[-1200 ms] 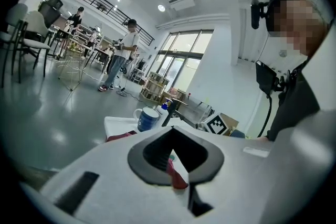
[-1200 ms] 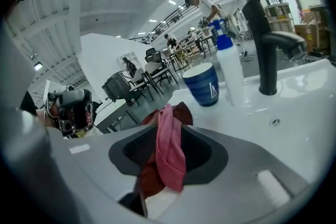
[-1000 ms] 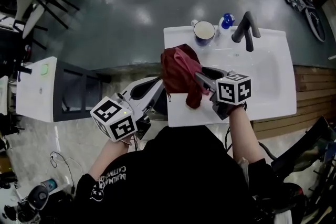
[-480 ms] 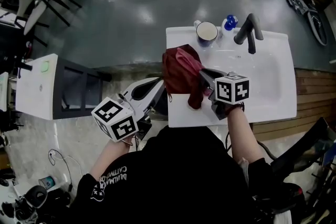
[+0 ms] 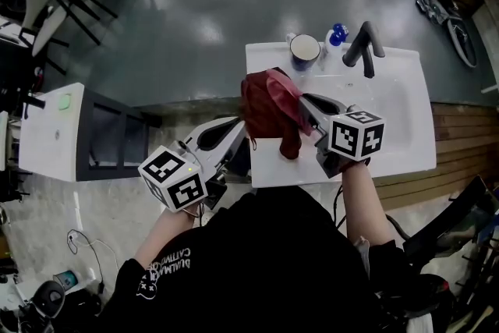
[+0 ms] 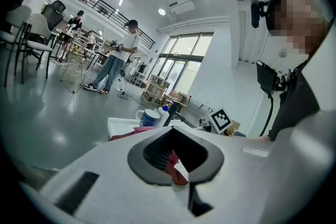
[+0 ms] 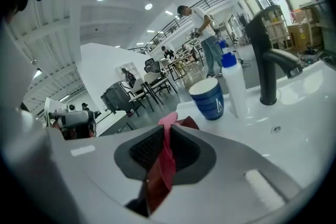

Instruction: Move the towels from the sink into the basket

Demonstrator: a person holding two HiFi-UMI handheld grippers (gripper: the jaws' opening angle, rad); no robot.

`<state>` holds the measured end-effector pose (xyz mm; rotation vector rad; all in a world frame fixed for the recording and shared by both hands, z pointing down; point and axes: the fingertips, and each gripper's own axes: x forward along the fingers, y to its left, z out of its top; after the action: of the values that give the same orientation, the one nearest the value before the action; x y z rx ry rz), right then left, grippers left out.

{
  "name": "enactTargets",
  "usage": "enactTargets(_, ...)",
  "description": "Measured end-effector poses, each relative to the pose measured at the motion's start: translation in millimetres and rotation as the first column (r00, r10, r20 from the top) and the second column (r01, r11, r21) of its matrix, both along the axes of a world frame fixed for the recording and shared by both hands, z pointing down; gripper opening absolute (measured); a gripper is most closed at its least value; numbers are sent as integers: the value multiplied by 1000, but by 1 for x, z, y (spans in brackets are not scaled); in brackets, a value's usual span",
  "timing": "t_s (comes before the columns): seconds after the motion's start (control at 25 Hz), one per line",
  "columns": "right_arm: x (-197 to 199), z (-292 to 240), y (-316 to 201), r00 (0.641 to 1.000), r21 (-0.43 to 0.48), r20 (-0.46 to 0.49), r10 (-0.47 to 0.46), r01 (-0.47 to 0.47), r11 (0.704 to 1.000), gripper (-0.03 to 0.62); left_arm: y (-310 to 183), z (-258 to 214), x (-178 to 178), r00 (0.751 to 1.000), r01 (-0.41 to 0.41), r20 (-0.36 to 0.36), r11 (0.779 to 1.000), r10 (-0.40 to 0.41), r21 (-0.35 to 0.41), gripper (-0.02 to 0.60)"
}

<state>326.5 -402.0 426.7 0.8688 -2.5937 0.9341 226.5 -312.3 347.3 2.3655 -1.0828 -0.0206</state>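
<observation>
A dark red towel [image 5: 269,109] hangs bunched over the front left corner of the white sink [image 5: 398,113]. My right gripper [image 5: 300,101] is shut on it. Its jaws have just been closing, and a fold of the towel [image 7: 165,160] is pinched between the pads [image 7: 144,147] and trails down toward the camera. My left gripper [image 5: 234,132] is lower and to the left, pointing at the towel's left edge, with its jaws apart and nothing between them. Through that gap [image 6: 176,152] I see the towel [image 6: 176,170] beyond.
A black faucet [image 5: 362,47] stands at the sink's back rim, with a blue mug [image 5: 304,51] and a blue-capped bottle [image 5: 337,33] beside it. A dark open-framed stand [image 5: 117,140] and a white unit [image 5: 51,132] are to the left. People stand far off on the grey floor.
My right gripper has risen a little with the red towel in it. The left gripper has hardly moved.
</observation>
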Motion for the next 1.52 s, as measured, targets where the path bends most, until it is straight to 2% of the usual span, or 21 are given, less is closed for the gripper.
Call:
enactTargets(0.28, -27, -67, 21, 999, 144, 44, 10, -16, 989, 46, 27, -10, -27, 1000, -3, -24, 999, 4, 34, 0)
enactTargets(0.52, -67, -110, 57, 997, 219, 75, 19, -35, 975, 46, 57, -27, -68, 999, -9, -43, 998, 12, 65, 0)
enactTargets(0.88, -143, -135, 121, 998, 271, 66, 9, -26, 962, 46, 116, -37, -143, 997, 13, -82, 996, -6, 92, 0)
enactTargets(1.2, -197, -146, 172, 996, 297, 69, 48, -66, 952, 46, 160, -44, -205, 996, -3, -91, 993, 14, 117, 0)
enactTargets(1.52, -236, -150, 218, 995, 322, 65, 73, -90, 942, 46, 194, -44, -239, 994, -62, -77, 990, 72, 123, 0)
